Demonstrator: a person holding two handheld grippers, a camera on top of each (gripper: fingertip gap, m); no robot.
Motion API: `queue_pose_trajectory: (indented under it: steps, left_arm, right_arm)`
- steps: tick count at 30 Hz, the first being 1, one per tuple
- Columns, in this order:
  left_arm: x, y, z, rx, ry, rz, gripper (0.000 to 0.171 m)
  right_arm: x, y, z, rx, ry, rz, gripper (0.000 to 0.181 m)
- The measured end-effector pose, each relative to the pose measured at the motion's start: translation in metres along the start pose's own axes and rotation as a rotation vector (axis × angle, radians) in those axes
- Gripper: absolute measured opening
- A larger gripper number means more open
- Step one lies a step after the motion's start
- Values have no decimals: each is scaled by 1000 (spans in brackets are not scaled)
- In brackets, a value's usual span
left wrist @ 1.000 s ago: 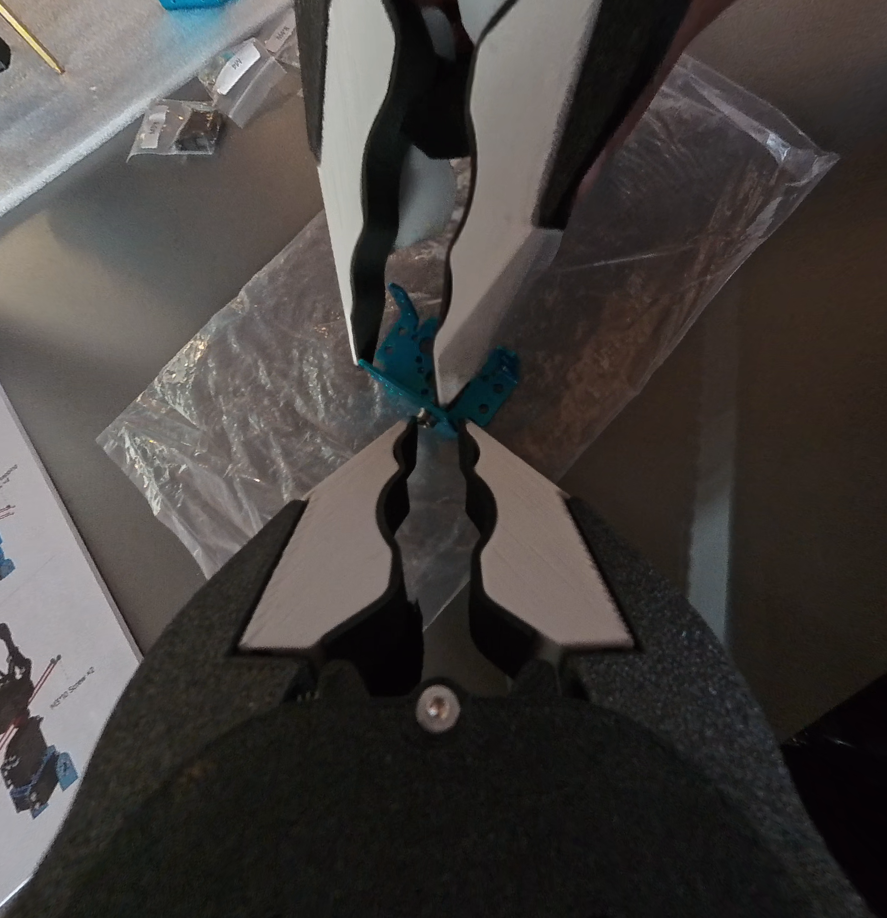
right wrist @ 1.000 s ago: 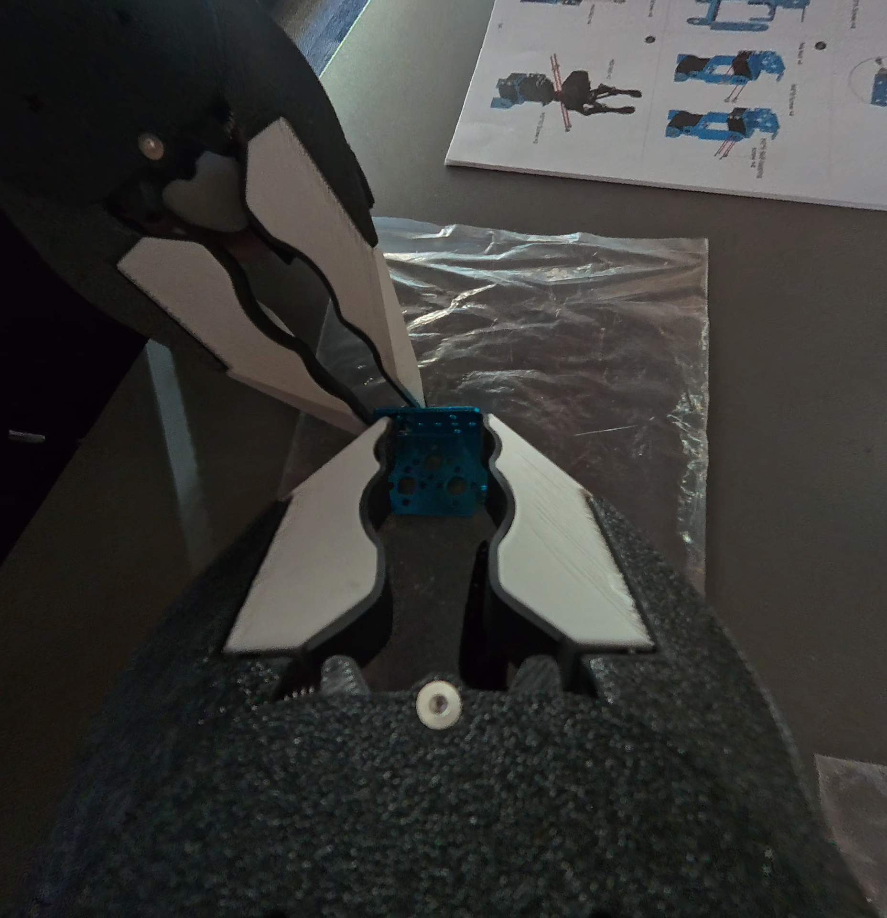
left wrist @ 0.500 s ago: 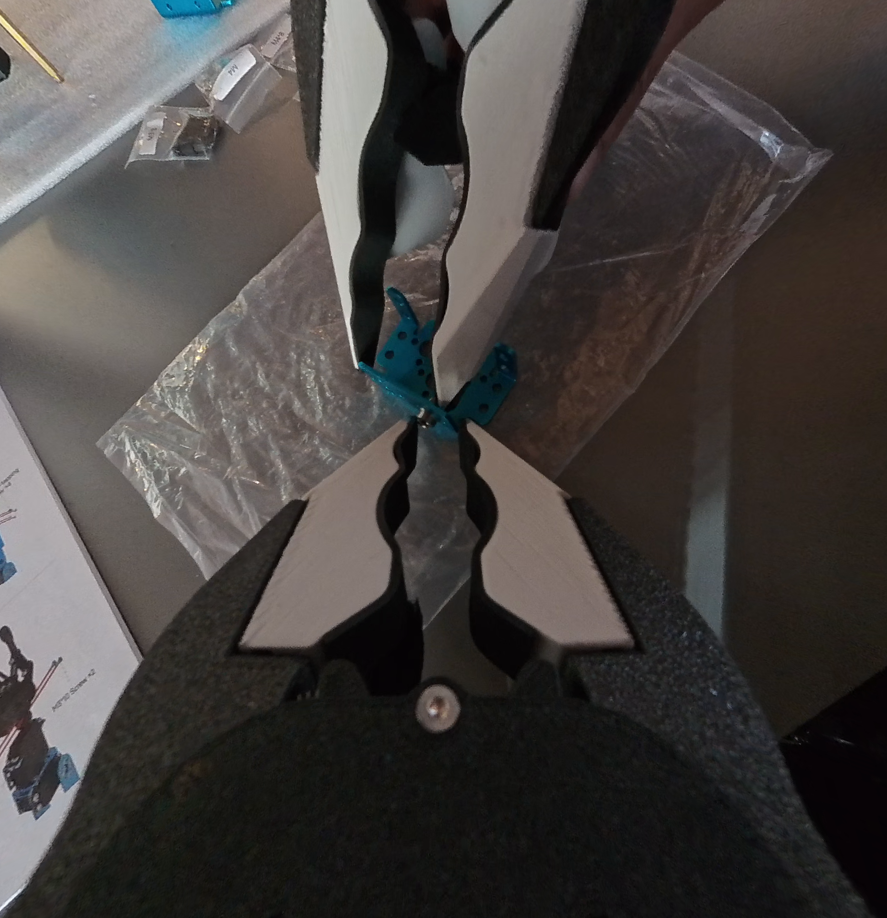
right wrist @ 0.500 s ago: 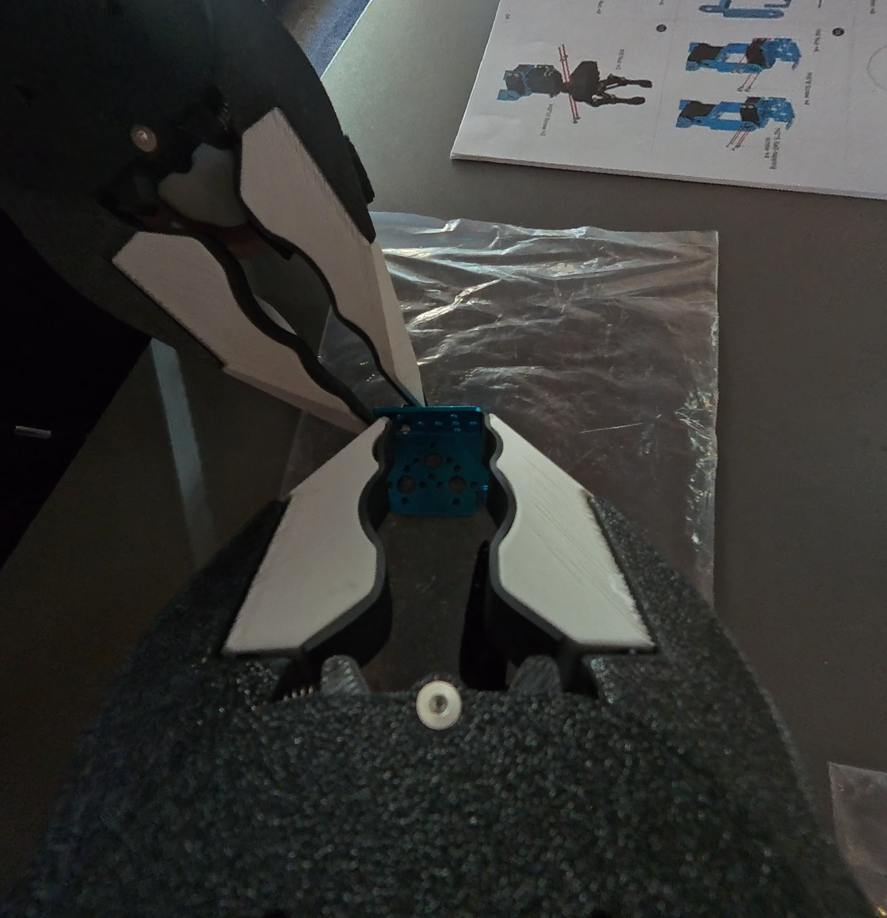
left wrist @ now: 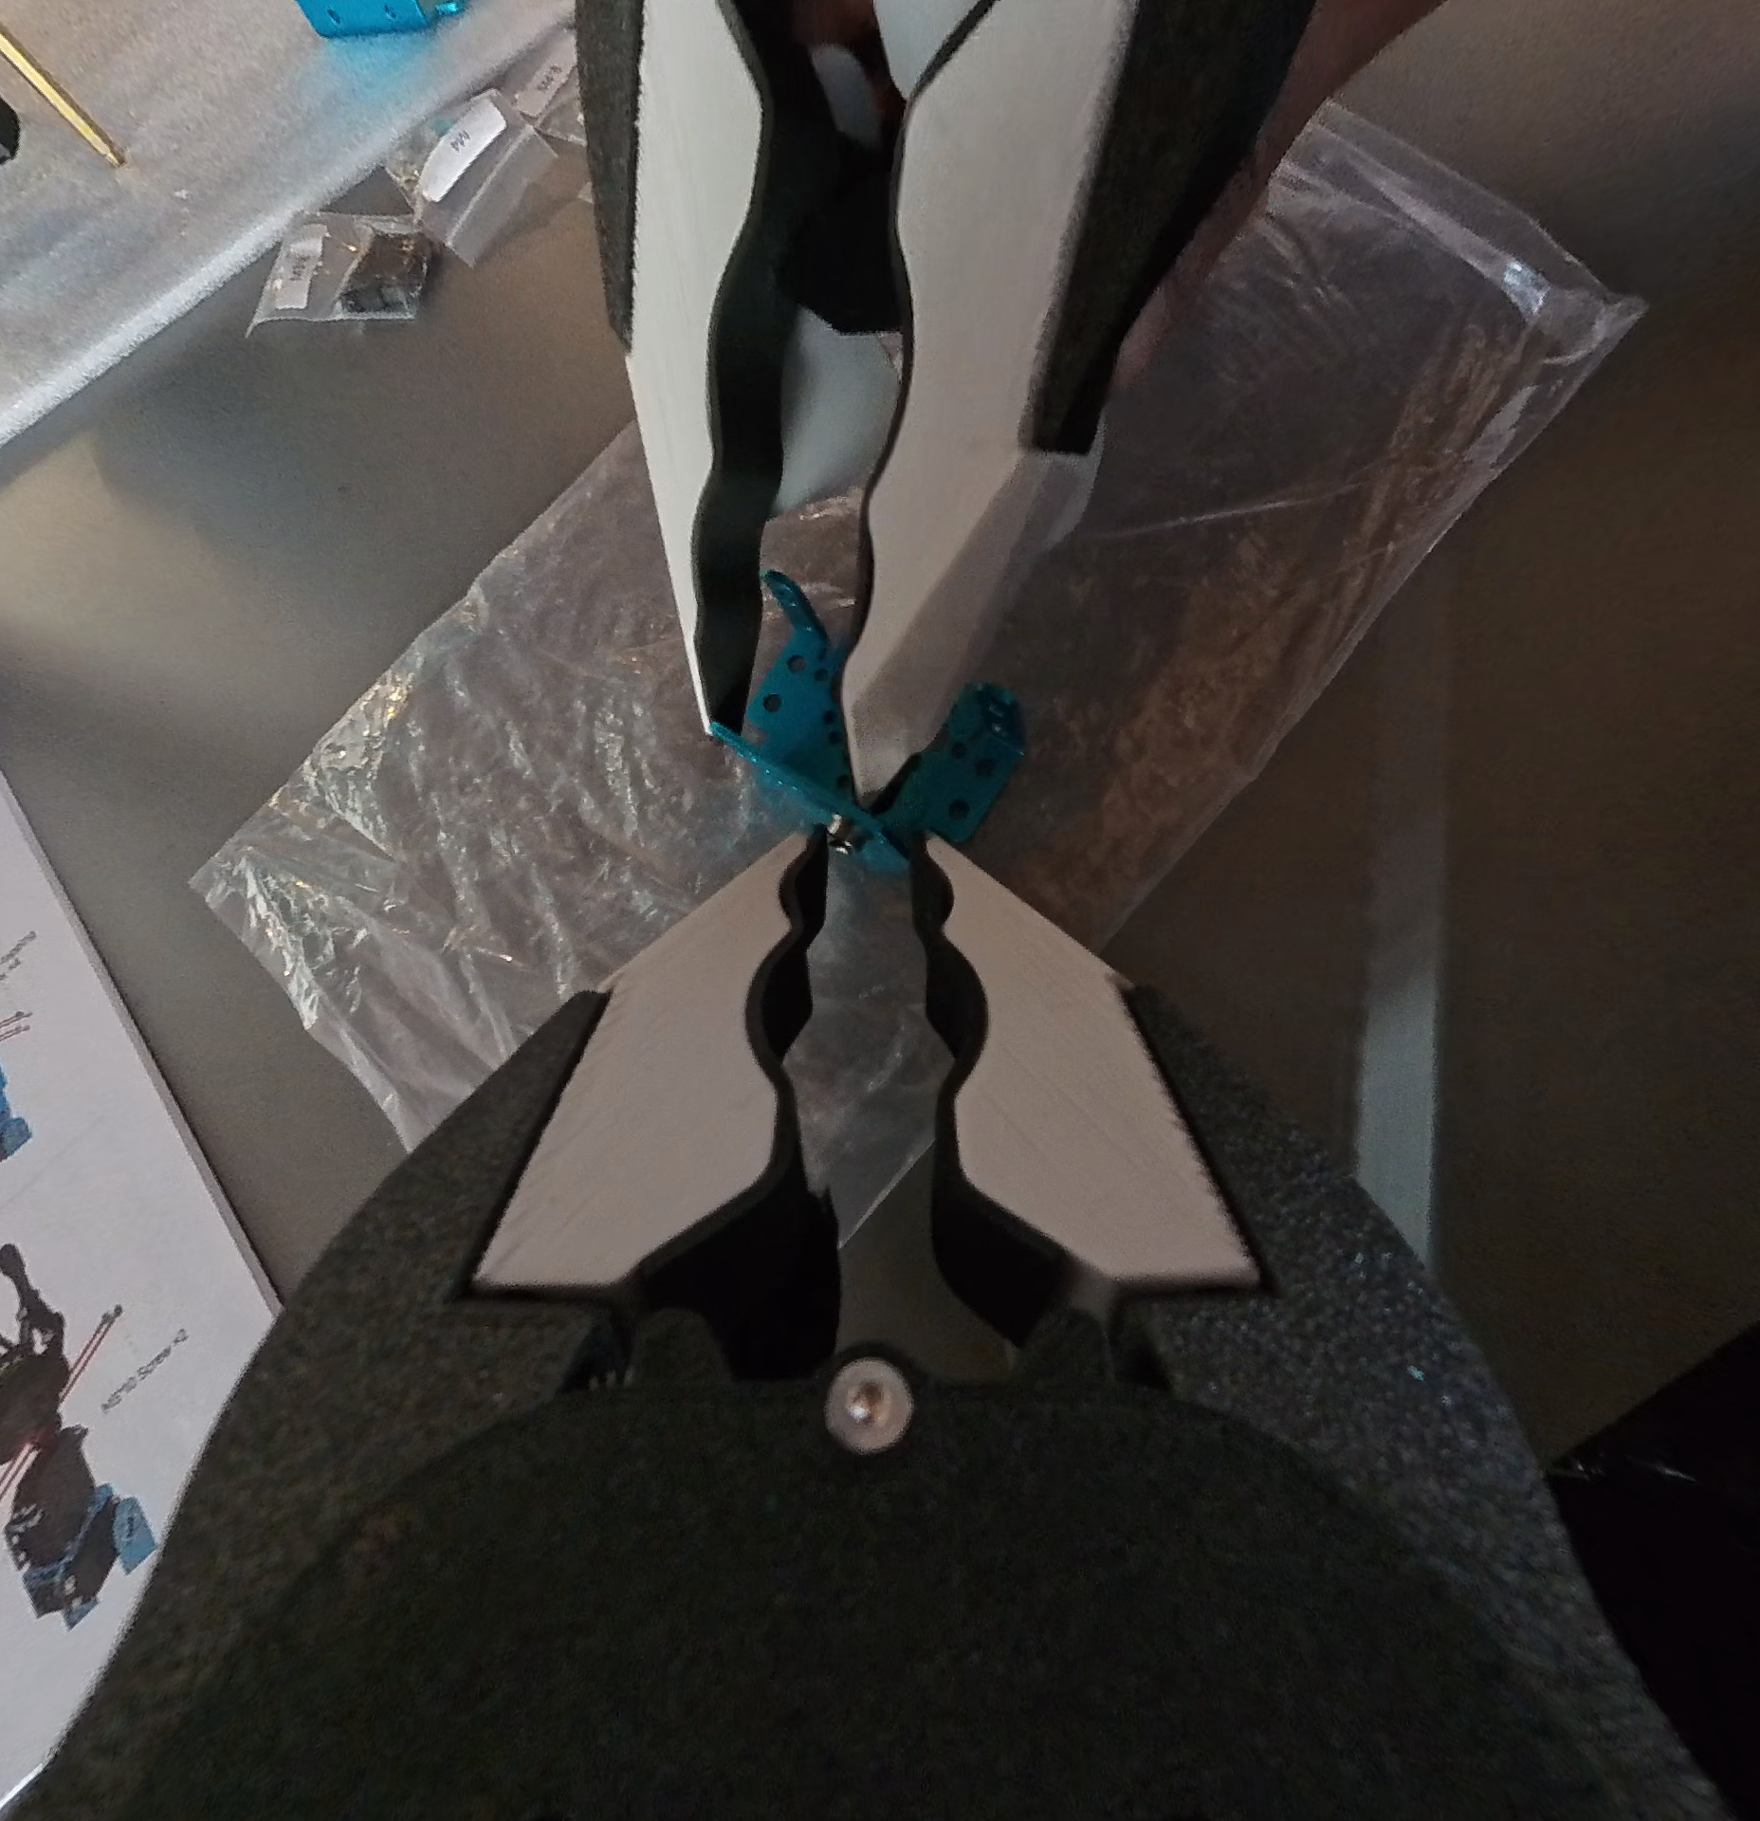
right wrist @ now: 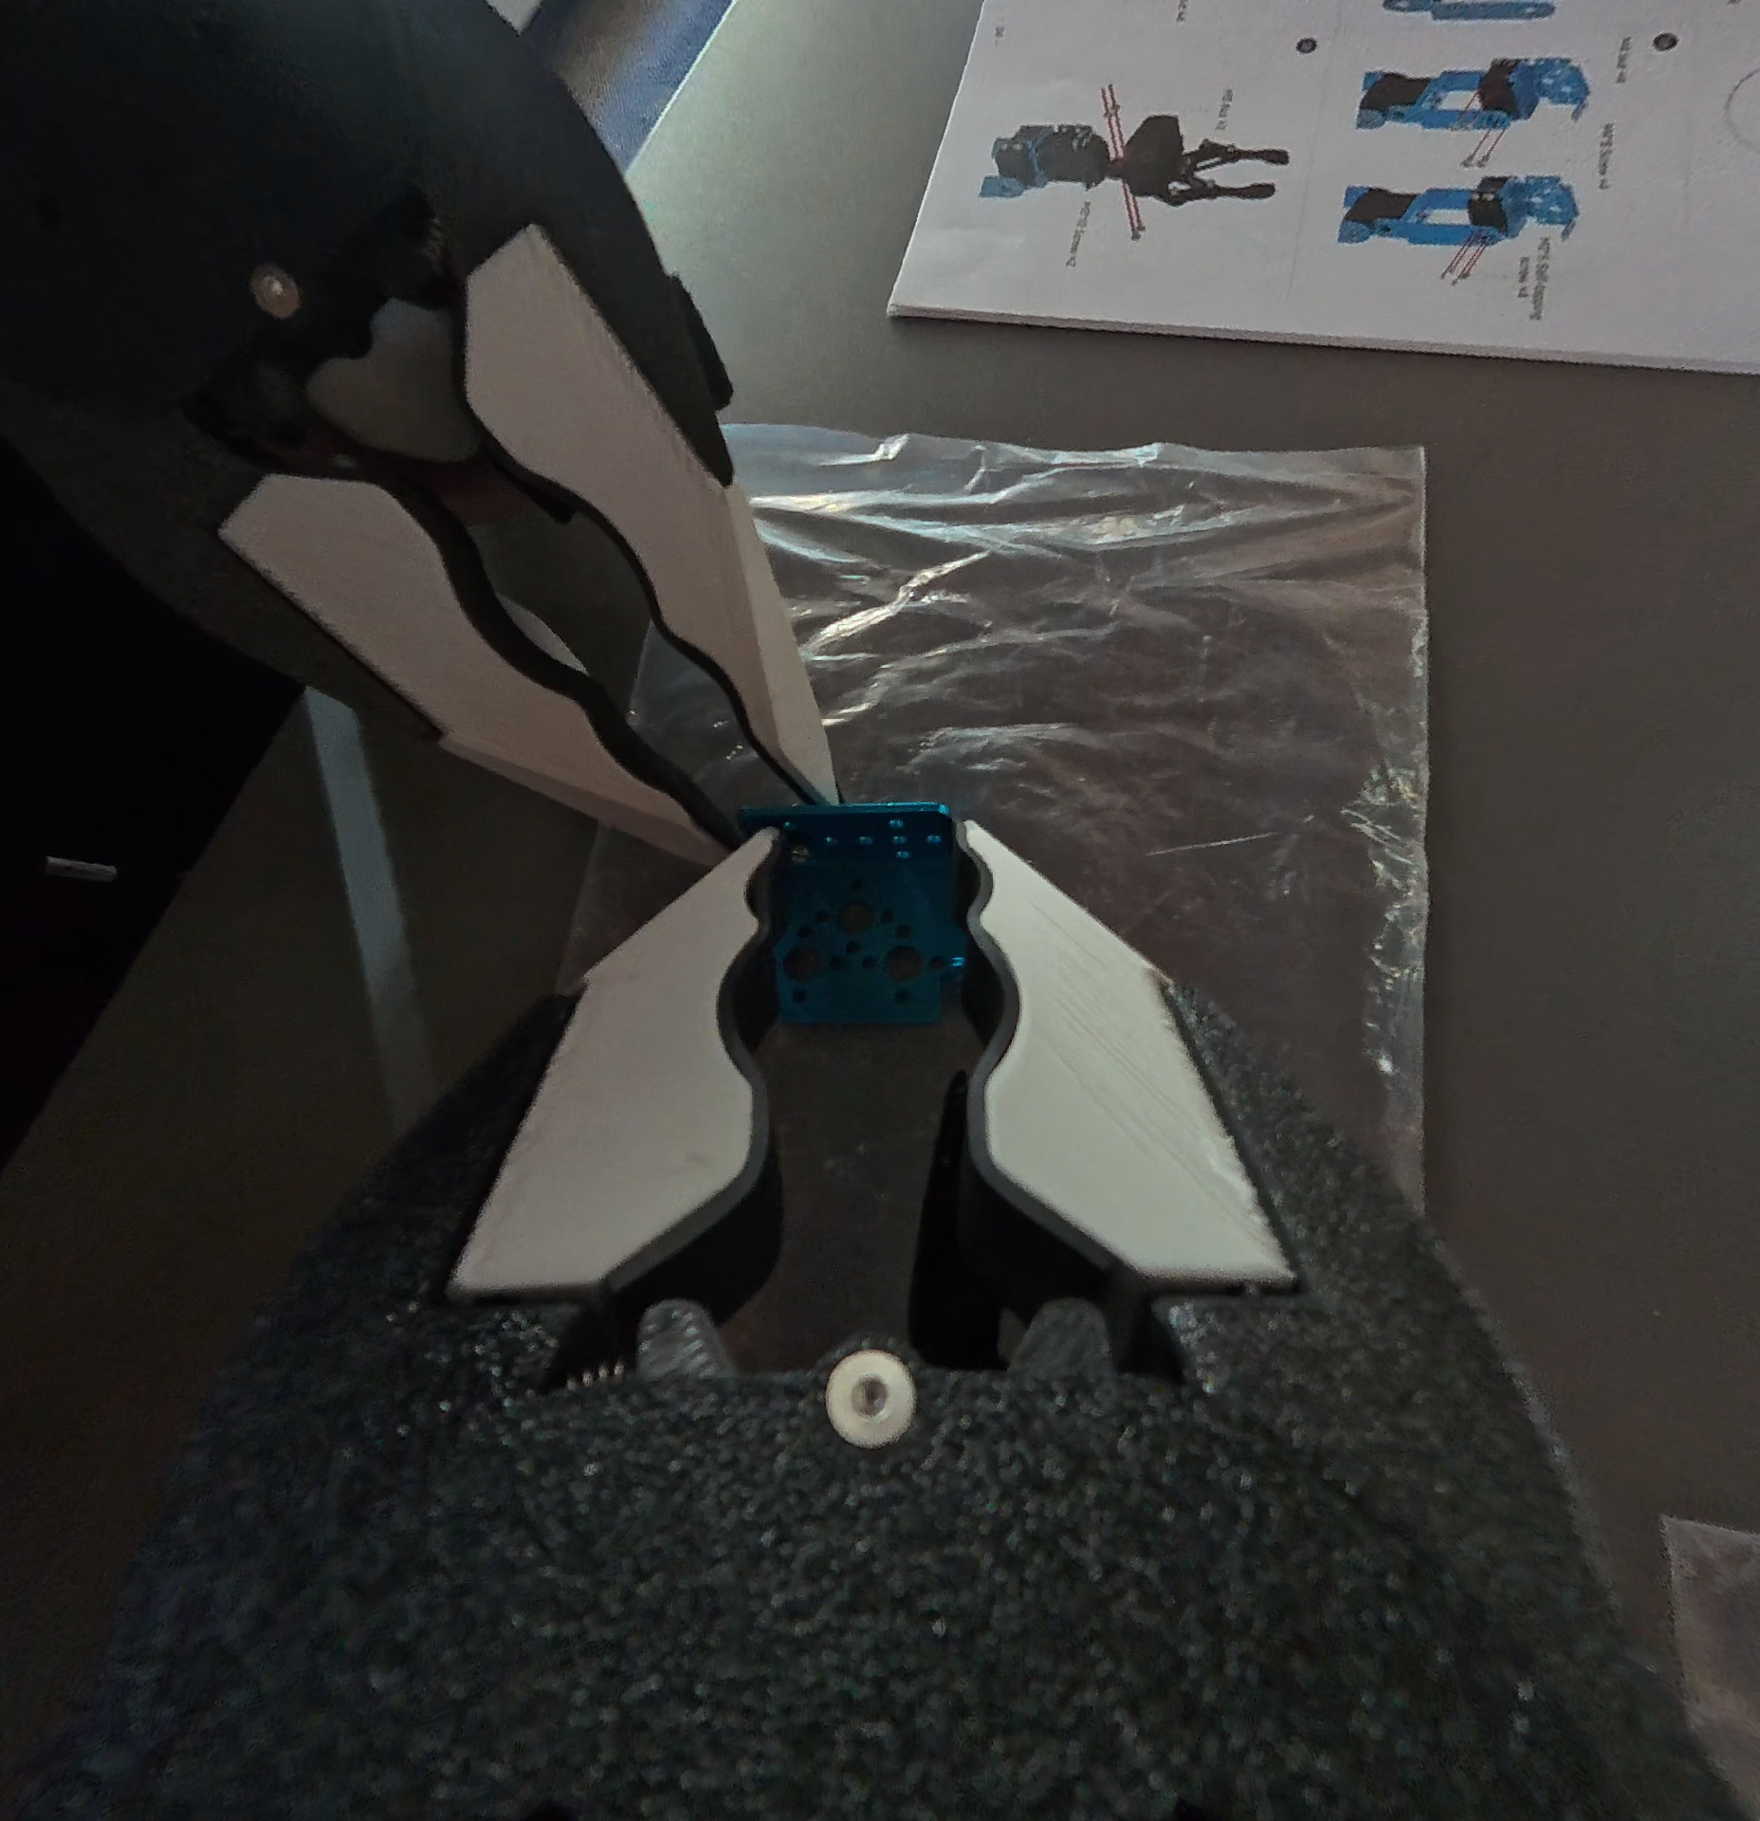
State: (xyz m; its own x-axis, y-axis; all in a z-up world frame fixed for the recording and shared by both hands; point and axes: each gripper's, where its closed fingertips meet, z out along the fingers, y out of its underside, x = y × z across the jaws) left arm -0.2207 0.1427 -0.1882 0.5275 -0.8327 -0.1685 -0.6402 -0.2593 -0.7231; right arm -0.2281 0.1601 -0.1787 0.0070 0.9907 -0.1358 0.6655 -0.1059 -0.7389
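A small blue perforated metal bracket (right wrist: pixel 856 926) is held above a clear plastic bag (right wrist: pixel 1103 640). My right gripper (right wrist: pixel 866 838) is shut on the bracket's two sides. In the left wrist view it comes down from the top and the bracket (left wrist: pixel 802 719) sits at its tips. My left gripper (left wrist: pixel 868 855) is nearly closed, with its tips pinching the bracket's near edge, where a small silver screw (left wrist: pixel 841 826) shows. In the right wrist view the left gripper (right wrist: pixel 758 823) reaches in from the upper left to the bracket's corner.
A printed instruction sheet (right wrist: pixel 1349 168) lies beyond the bag and also shows in the left wrist view (left wrist: pixel 58 1281). Small parts bags (left wrist: pixel 364 271) lie beside a grey mat (left wrist: pixel 167 177) holding a blue part and a brass rod. The dark table edge (left wrist: pixel 1664 1429) runs close by. Less than 4 cm separates the two grippers' tips.
Both grippers keep their hold on the bracket. The pair has drifted only slightly over the bag.
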Motion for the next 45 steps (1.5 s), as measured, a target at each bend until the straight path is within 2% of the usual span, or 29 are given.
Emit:
queue_pose_trajectory:
  steps: [6,9,13,18,20,25,28,30,34,45]
  left_arm:
    - [1,0,0,1,4,4,16]
    - [1,0,0,2,4,6,16]
    - [1,-1,0,2,0,7,16]
    - [1,-1,0,4,1,9,16]
    - [2,-1,-1,5,4,11,16]
    - [1,-1,-1,6,0,7,16]
    - [1,-1,-1,7,0,6,16]
    - [2,-1,-1,8,4,10,16]
    - [1,-2,0,10,-5,11,16]
    - [1,-2,-1,12,-9,19,16]
  right_arm:
    - [0,0,-1,7,-11,10,30]
    - [3,-1,-3,15,1,13,19]
    - [-3,0,-1,4,-20,-5,36]
    - [-1,0,-1,4,-12,12,30]
    - [1,-1,-2,19,-16,24,21]
    - [-2,0,0,2,-18,5,34]
    - [0,-1,0,3,-11,21,28]
    - [3,-2,-4,26,2,17,14]
    - [-3,1,0,0,-27,8,37]
    - [0,0,-1,18,-32,36,26]
